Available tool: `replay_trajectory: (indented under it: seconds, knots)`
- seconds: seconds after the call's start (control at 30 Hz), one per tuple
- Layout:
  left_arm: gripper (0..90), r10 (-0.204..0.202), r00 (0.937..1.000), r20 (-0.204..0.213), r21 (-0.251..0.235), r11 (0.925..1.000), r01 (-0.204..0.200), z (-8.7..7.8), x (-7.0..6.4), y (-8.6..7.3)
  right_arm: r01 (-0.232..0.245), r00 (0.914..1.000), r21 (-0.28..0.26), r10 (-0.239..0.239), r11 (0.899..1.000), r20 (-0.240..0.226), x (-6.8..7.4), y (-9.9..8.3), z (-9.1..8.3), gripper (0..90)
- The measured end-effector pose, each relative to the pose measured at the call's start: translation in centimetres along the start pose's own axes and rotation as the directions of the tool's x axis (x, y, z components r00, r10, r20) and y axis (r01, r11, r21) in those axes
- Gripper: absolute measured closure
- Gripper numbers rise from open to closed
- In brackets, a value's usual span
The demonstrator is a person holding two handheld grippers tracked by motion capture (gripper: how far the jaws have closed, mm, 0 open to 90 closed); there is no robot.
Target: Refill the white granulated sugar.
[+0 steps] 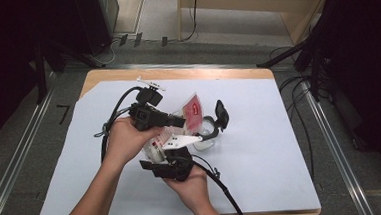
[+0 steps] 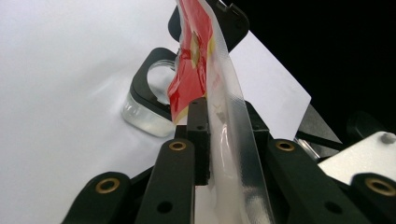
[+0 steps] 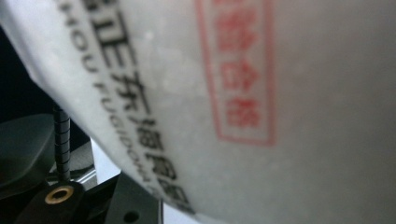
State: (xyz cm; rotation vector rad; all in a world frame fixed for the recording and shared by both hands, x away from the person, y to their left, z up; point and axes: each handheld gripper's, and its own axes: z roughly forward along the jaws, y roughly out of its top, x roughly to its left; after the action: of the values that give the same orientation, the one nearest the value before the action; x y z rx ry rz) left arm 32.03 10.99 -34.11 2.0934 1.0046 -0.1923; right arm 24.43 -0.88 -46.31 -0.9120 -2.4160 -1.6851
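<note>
Clear plastic pouch [image 1: 189, 118] with red print hangs above the glass jar [image 1: 206, 134], left gripper [image 1: 179, 121] clamped on it. Left gripper view: jaws pinch the pouch's seal, jar beyond. Right gripper view: printed film close; right grip indeterminate. Advice: hold firm, lower straight over the jar's opening.

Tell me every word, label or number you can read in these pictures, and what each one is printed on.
"HOU FUGIDONG", partly cut off: black Latin letters on the white packet in the right gripper view.
Black Chinese characters above them, same packet: cropped and blurred, not readable.
Red boxed stamp of Chinese characters, same packet: too blurred to read.
Red label on the clear pouch held by the left gripper: print too small to read.
</note>
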Motion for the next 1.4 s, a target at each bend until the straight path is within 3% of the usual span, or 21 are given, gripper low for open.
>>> replay_trajectory:
  seconds: [0.13, 0.23, 0.43, 0.67, 1.0, 1.4]
  knots:
    - [81.3, -0.017, 0.9998, 0.005, -0.007, 0.9998, 0.017, 0.0, 0.0, 0.2, 0.062, 0.9976, 0.024, -0.063, 0.998, 0.030, 0.3, 0.2, 0.1, 57.4]
    - [81.1, -0.018, 0.9998, -0.002, 0.007, 0.9998, 0.018, 0.2, -0.2, 0.4, 0.077, 0.9959, 0.030, -0.079, 0.997, 0.046, 0.5, 0.3, 0.2, 62.2]
    - [79.6, -0.001, 0.9999, -0.015, 0.020, 0.9998, 0.002, 0.3, -0.6, 1.1, 0.058, 0.9978, 0.005, -0.058, 0.998, 0.032, 0.4, 0.6, -0.1, 62.5]
    - [78.7, -0.015, 0.9997, -0.018, 0.046, 0.9988, 0.016, 0.5, -0.4, 1.7, 0.033, 0.9995, 0.000, -0.033, 0.999, -0.001, 0.1, 0.9, -0.1, 60.3]
    - [77.4, -0.005, 0.9999, -0.016, 0.039, 0.9992, 0.006, 0.7, -0.6, 1.7, 0.026, 0.9994, -0.002, -0.026, 1.000, 0.021, 0.3, 0.8, -0.1, 62.7]
    - [74.7, 0.013, 0.9996, -0.024, 0.018, 0.9997, -0.013, 0.3, -0.9, 1.5, 0.009, 0.9998, -0.016, -0.009, 1.000, 0.016, 0.0, 0.8, -0.2, 62.7]
